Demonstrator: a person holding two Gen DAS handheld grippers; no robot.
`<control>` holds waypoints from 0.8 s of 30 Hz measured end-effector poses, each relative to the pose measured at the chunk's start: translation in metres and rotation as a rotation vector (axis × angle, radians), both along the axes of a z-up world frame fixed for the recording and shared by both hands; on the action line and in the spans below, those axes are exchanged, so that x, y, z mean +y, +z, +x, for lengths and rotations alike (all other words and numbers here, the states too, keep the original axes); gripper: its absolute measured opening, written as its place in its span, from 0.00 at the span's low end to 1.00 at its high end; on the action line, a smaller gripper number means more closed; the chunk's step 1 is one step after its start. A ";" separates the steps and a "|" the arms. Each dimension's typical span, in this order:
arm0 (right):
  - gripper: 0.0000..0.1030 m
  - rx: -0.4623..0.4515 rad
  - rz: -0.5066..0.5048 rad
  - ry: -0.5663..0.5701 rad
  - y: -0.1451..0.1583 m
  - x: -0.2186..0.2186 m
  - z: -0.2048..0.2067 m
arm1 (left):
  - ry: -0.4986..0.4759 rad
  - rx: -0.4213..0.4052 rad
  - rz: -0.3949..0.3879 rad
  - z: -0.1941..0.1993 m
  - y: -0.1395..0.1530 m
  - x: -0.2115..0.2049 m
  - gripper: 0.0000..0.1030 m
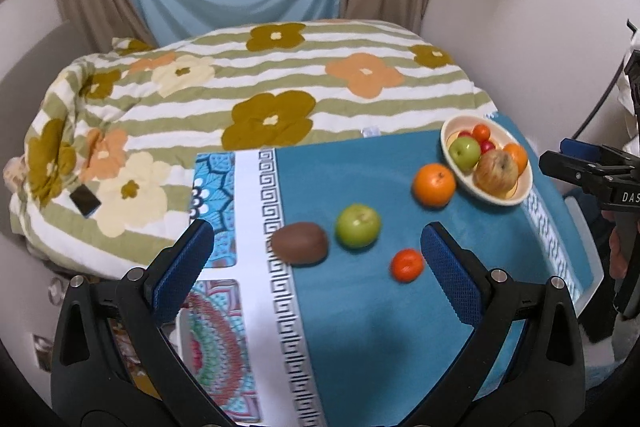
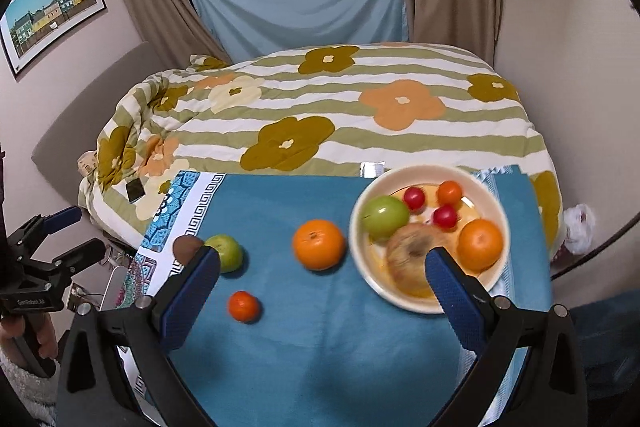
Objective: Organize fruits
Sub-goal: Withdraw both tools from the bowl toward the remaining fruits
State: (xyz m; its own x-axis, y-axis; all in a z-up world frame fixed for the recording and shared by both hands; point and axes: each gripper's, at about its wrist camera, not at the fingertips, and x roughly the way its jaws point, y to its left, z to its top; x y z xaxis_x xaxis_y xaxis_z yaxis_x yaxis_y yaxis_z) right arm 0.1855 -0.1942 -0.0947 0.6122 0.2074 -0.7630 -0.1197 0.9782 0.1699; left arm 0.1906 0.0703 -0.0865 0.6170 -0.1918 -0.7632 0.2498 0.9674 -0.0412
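A cream bowl [image 1: 516, 197] [image 2: 360, 247] on the blue cloth holds a green apple [image 2: 385, 213], a brownish apple [image 2: 408, 251], an orange [image 2: 480, 244] and small red fruits. Loose on the cloth lie an orange [image 1: 434, 184] [image 2: 318, 244], a green apple [image 1: 357, 225] [image 2: 228, 251], a brown kiwi [image 1: 300, 242] [image 2: 186, 247] and a small tangerine [image 1: 407, 264] [image 2: 243, 305]. My left gripper [image 1: 316, 247] is open and empty above the loose fruit. My right gripper [image 2: 322, 273] is open and empty, near the bowl.
The blue cloth [image 1: 360, 327] covers a table in front of a bed with a flowered quilt [image 1: 260, 99]. A dark phone [image 1: 85, 200] lies on the quilt. Patterned mats [image 1: 218, 339] lie at the cloth's left. Walls and curtains stand behind.
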 end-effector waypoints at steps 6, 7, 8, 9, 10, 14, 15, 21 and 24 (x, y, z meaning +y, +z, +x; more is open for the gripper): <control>0.99 0.036 -0.002 -0.054 -0.024 0.035 -0.010 | -0.075 0.033 0.011 0.009 -0.023 0.026 1.00; 0.99 0.043 -0.001 -0.058 -0.027 0.039 -0.011 | -0.089 0.038 0.013 0.011 -0.027 0.030 1.00; 0.99 0.055 -0.006 -0.066 -0.032 0.046 -0.012 | -0.103 0.043 0.017 0.012 -0.032 0.032 1.00; 0.99 0.065 -0.011 -0.070 -0.037 0.051 -0.013 | -0.118 0.049 0.022 0.015 -0.037 0.034 1.00; 0.99 0.075 -0.013 -0.069 -0.043 0.056 -0.013 | -0.128 0.054 0.025 0.017 -0.041 0.035 1.00; 0.99 0.119 -0.005 -0.070 -0.064 0.073 -0.012 | -0.165 0.092 0.019 0.033 -0.064 0.037 1.00; 0.99 0.134 0.004 -0.077 -0.072 0.076 -0.011 | -0.171 0.101 0.018 0.036 -0.069 0.036 1.00; 0.99 0.166 -0.038 -0.117 -0.103 0.096 -0.012 | -0.171 0.153 -0.014 0.054 -0.102 0.028 1.00; 0.99 0.163 -0.064 -0.127 -0.112 0.104 -0.010 | -0.141 0.174 -0.030 0.061 -0.118 0.024 1.00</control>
State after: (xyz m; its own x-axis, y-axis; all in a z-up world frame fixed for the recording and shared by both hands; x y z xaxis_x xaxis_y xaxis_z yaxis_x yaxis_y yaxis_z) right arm 0.1751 -0.0898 -0.2065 0.4973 0.0844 -0.8635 0.0288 0.9931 0.1136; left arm 0.2517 0.0944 -0.2045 0.4421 -0.2913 -0.8483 0.3696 0.9210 -0.1236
